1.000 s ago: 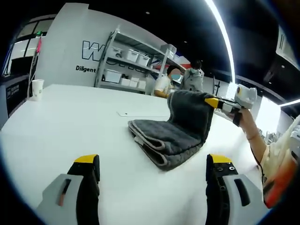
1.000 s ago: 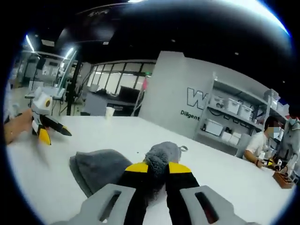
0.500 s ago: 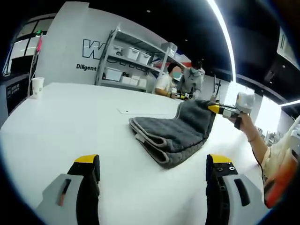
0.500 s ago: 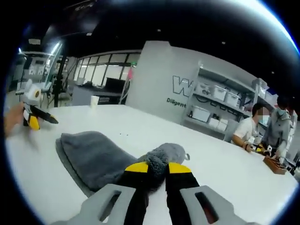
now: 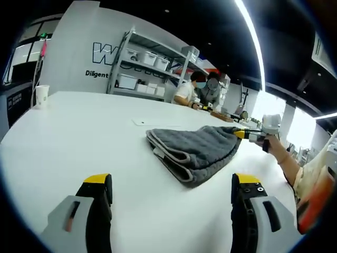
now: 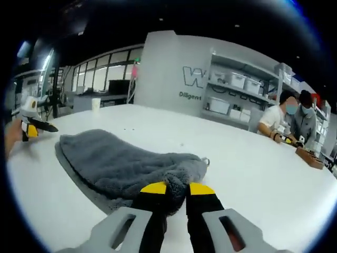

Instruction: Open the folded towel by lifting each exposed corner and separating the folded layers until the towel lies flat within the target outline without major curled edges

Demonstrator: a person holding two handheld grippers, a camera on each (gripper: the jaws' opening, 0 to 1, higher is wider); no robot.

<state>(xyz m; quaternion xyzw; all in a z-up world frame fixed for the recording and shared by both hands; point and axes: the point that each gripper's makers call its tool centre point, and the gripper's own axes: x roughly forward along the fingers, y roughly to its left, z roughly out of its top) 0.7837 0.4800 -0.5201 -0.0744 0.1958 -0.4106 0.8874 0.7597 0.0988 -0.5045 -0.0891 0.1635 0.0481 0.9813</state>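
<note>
A white table (image 5: 68,137) stands before shelves (image 5: 142,66). The right gripper (image 6: 176,188) clamps the grey towel's (image 6: 121,166) edge at 6 o'clock. The left gripper (image 5: 171,184), jaws apart, faces the towel at 12 o'clock.

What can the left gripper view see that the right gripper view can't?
The left gripper view looks past its own open left gripper and shows the towel's stacked folded edges facing it. The right gripper view shows its own right gripper, jaws shut on a towel corner, and a small loop at the towel's edge. Both show the grey towel on the white table, a paper cup, shelves with bins and seated people.
</note>
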